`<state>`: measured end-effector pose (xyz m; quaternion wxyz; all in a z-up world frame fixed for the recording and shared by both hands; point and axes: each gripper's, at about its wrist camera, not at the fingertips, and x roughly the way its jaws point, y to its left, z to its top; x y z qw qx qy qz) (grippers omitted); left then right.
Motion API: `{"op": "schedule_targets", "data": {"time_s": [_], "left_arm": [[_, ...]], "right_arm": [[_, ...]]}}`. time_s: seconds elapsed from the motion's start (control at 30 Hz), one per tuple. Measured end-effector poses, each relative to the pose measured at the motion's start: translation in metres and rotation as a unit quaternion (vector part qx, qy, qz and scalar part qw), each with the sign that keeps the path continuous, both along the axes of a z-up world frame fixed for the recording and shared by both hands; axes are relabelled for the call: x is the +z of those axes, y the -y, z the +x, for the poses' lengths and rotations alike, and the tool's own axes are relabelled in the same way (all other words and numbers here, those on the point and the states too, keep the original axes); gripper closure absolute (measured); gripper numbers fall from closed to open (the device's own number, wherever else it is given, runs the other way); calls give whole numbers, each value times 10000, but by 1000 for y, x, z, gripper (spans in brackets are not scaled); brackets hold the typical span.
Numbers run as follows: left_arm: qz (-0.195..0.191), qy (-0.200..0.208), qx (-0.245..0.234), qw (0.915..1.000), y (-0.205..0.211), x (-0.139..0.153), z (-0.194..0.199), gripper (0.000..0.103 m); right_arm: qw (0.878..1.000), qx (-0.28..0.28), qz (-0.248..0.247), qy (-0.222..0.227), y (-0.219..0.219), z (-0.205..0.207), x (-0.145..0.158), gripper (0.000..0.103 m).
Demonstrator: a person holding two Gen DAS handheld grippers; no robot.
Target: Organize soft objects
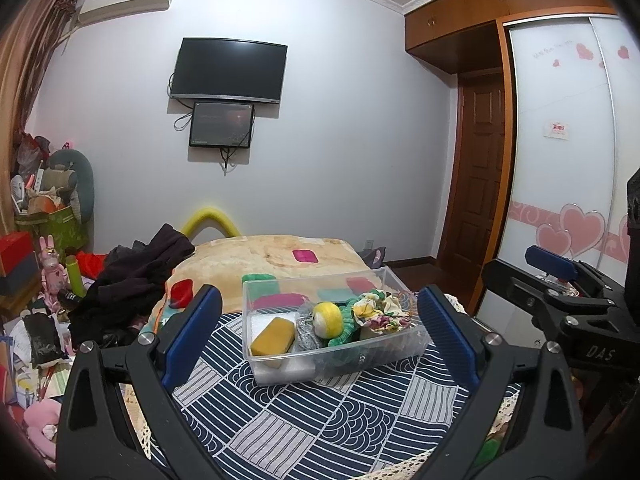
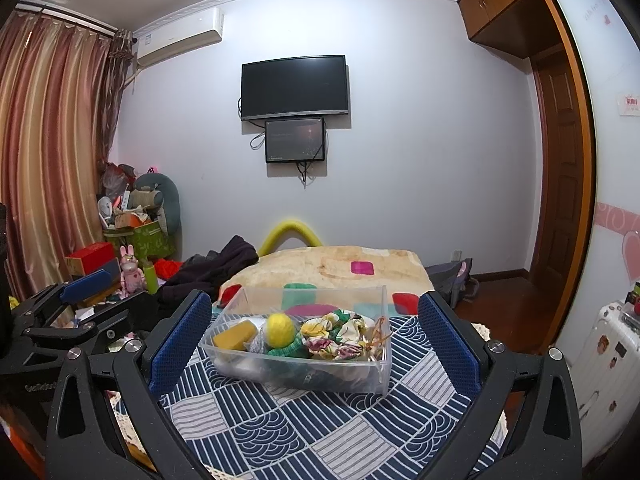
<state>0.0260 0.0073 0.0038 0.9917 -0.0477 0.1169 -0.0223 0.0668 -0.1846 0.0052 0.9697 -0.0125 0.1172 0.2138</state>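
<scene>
- Both grippers are hovering level over the near edge of the patterned cloth (image 1: 320, 420), and neither is touching anything.
- The left gripper (image 1: 316, 328) is spread wide and carrying nothing; the right gripper (image 2: 316, 332) is likewise released and empty.
- The clear bin (image 2: 384, 356) is sitting toward the cloth's far edge, framed between the open fingers in both views.
- Inside it, the sponge (image 1: 273, 336) is lying at the left end, the yellow ball (image 1: 327, 318) and green knit (image 1: 344, 330) are resting mid-bin, and the floral scrunchie (image 1: 386, 312) is filling the right end.
- No soft thing is showing loose on the cloth, so the sorting is probably either just starting or nearly finished; I cannot tell which.
- The next move likely calls for lowering one open gripper over the bin's rim, straddling a single item, and closing gently without snagging its neighbours.
</scene>
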Motion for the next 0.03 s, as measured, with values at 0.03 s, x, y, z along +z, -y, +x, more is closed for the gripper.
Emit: {"op": "schedule_targets", "data": {"time_s": [0.03], "left_arm": [[4, 2, -9, 10000, 0, 0, 0, 4]], "right_arm": [[10000, -1, 1, -7, 0, 0, 0, 0]]}}
